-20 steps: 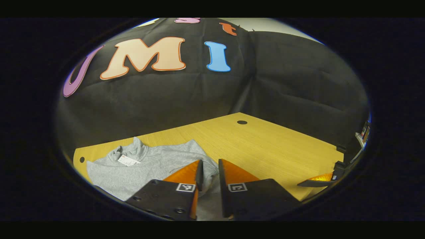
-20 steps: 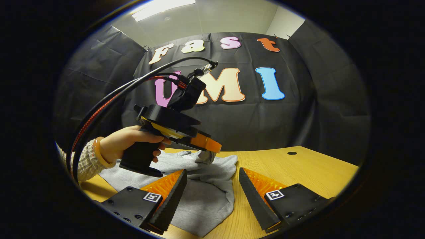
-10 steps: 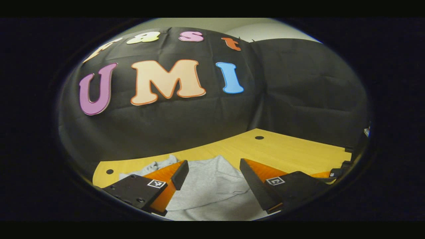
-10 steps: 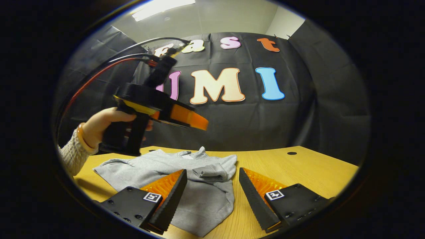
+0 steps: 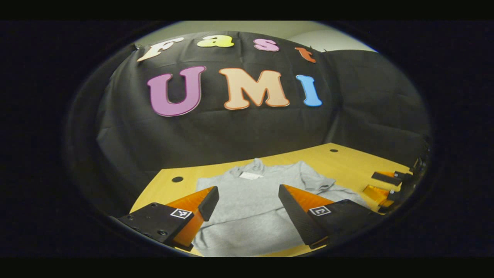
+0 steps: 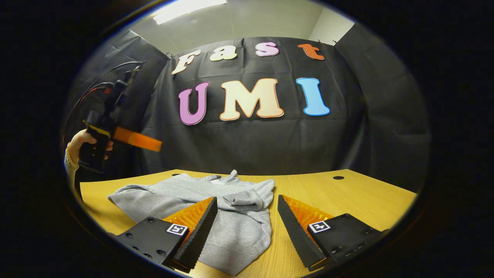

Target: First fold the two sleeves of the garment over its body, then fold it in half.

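1. One sleeve point(image 6: 243, 200) already folded over the body of the grey garment point(image 6: 216, 216); other sleeve point(image 6: 127, 193) stretched out flat on the wooden table point(image 6: 366, 197), pointing toward the left gripper point(image 6: 135, 139).
2. Left gripper up in the air, jaws spread, gripping nothing. Looks nearer that loose sleeve, so probably its job.
3. Right gripper point(image 6: 247, 220) low over the garment's hem side, jaws wide apart, nothing held.
4. No containers anywhere.
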`<action>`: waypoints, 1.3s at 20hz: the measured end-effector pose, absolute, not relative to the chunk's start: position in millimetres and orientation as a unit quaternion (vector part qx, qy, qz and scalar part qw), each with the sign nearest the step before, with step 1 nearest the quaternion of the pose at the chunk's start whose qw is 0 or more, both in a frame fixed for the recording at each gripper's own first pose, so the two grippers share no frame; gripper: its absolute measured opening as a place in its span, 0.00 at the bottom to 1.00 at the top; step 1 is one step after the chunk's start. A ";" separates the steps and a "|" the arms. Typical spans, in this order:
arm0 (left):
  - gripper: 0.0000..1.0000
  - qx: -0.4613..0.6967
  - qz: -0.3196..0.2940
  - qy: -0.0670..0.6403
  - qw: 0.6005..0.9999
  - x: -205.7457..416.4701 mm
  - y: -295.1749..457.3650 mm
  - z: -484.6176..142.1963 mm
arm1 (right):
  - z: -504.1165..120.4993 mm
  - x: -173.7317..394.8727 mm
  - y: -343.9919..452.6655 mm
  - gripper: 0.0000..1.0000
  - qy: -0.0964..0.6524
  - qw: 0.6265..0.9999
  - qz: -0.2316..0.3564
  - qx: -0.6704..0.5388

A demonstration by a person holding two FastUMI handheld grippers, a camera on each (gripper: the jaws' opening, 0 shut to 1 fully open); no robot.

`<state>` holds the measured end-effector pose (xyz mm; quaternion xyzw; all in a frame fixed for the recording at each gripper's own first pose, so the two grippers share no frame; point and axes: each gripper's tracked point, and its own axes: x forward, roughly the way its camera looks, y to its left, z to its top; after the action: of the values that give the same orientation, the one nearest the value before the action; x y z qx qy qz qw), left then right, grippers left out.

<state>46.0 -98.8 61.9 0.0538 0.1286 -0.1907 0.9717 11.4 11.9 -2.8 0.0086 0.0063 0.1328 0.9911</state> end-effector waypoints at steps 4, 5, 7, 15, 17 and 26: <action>0.94 0.055 -0.170 0.190 0.965 4.3 -43.0 17.0 | -26.0 13.4 11.8 0.97 0.069 0.988 0.136 0.012; 0.94 0.056 -0.168 0.203 0.963 -3.9 -33.8 9.0 | -25.7 12.6 14.3 0.97 0.084 0.986 0.141 0.016; 0.94 0.068 -0.169 0.227 0.957 -19.3 -21.3 -7.0 | -22.5 9.3 16.6 0.97 0.100 0.983 0.151 0.013; 0.95 0.092 -0.191 0.297 0.931 -53.7 -17.6 -59.1 | -65.3 -25.5 35.9 0.97 0.229 0.957 0.175 -0.033; 0.95 0.091 -0.186 0.313 0.927 -55.7 -12.9 -69.7 | -74.9 -28.0 37.2 0.98 0.252 0.951 0.175 -0.041; 0.95 0.084 -0.178 0.353 0.915 -56.1 -4.7 -93.6 | -98.4 -33.2 32.0 0.98 0.319 0.930 0.168 -0.070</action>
<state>-56.1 -4.7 -93.6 0.0840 0.3532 -0.1778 0.9147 -33.2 32.0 -98.4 -0.0704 0.3187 0.1684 0.9301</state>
